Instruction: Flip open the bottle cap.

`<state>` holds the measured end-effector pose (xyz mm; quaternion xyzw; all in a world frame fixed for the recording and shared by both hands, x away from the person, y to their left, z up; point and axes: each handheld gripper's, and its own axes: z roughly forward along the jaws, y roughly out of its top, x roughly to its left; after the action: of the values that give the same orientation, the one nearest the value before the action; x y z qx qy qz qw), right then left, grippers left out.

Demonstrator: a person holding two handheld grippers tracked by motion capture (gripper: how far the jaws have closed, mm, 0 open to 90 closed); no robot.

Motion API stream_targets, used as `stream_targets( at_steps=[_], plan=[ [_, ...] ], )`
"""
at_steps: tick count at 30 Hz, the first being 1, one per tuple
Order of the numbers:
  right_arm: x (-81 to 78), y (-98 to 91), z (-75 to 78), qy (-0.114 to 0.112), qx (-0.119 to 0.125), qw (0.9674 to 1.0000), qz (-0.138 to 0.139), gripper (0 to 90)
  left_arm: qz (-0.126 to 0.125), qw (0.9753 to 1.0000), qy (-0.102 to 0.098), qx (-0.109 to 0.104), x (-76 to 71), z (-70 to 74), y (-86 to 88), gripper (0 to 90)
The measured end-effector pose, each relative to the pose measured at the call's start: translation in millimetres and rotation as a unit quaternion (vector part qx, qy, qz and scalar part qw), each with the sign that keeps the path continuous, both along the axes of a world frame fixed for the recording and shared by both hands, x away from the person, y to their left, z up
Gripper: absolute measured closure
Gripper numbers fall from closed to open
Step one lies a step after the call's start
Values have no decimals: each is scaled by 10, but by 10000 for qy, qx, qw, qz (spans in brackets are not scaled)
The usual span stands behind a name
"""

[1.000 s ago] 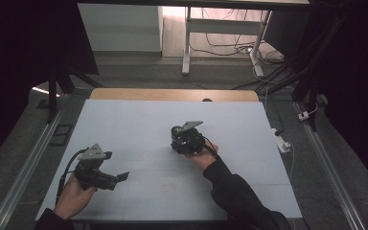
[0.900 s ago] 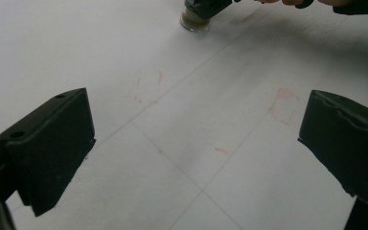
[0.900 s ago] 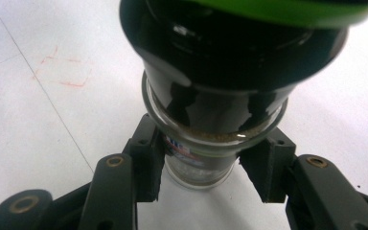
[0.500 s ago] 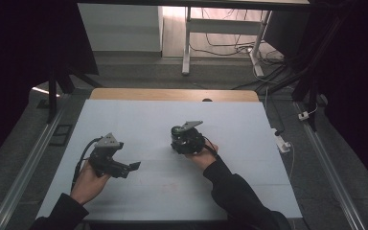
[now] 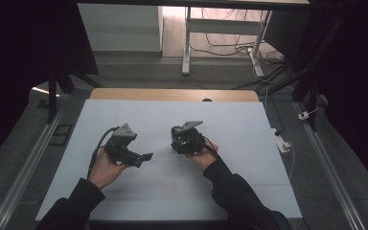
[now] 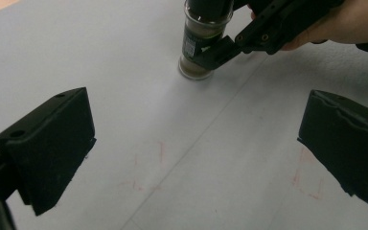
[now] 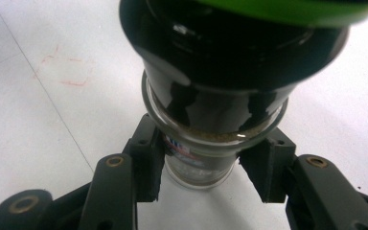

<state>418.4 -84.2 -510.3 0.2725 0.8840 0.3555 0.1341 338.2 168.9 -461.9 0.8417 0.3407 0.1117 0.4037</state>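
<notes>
right gripper (image 7: 199, 179) already clamped on spice jar (image 6: 199, 45) standing on table (image 5: 249, 129); left gripper (image 6: 196, 148) wide open w/ nothing between, cap (image 7: 230, 43) not yet touched.

- A lab or test room set up for recording, not a home
- A bare white table (image 5: 249, 143) with faint red marks stands between metal rails (image 5: 24, 163) on a grey floor
- Dark curtains (image 5: 24, 52) hang at both sides
- Loose cables (image 5: 220, 48) and a power strip (image 5: 282, 143) lie about
</notes>
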Motion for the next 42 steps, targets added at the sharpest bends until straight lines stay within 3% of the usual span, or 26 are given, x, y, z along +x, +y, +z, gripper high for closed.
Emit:
stream_targets(
  at_steps=[14, 20, 26, 27, 28, 30, 31, 32, 33, 34, 36, 38, 42],
  plan=[
    [1, -1, -2, -4, 0, 10000, 12, 522, -155, 9998, -104, 86, 257, 2, -221, 2],
    [0, 0, -2, 1, 11, 10000, 5, 522, -318, 9993, -151, 136, 353, -16, -326, 72],
    [-1, 0, -1, 2, 5, 10000, 4, 522, -453, 9987, -205, 83, 415, -17, -394, 257],
    [-2, 1, -1, 2, 2, 10000, 4, 522, -478, 9986, -202, 60, 422, -18, -402, 317],
    [-2, 2, -1, 0, 0, 10000, 4, 522, -506, 9985, -200, 53, 428, -20, -411, 430],
    [-2, 2, -1, 0, -1, 10000, 5, 522, -574, 9982, -166, 51, 438, -27, -437, 536],
    [0, 1, -1, -12, -1, 10000, 15, 522, -594, 9981, -162, 72, 440, -31, -455, 536],
    [-2, 2, -1, -2, -3, 10000, 3, 522, -613, 9980, -135, 104, 442, -35, -473, 638],
    [-2, 2, -1, -2, -3, 10000, 3, 522, -642, 9978, -111, 121, 444, -40, -490, 638],
    [0, 2, -1, -14, -1, 10000, 13, 522, -662, 9976, -102, 155, 447, -46, -506, 737],
    [0, 2, -1, -15, -1, 10000, 13, 522, -702, 9974, -38, 184, 454, -57, -535, 834],
    [-1, 1, -1, -17, -11, 10000, 20, 522, -696, 9973, -35, 222, 459, -73, -569, 885],
    [-3, 2, 0, -23, -23, 10000, 17, 522, -678, 9974, 45, 243, 480, -103, -613, 886]
  ],
)
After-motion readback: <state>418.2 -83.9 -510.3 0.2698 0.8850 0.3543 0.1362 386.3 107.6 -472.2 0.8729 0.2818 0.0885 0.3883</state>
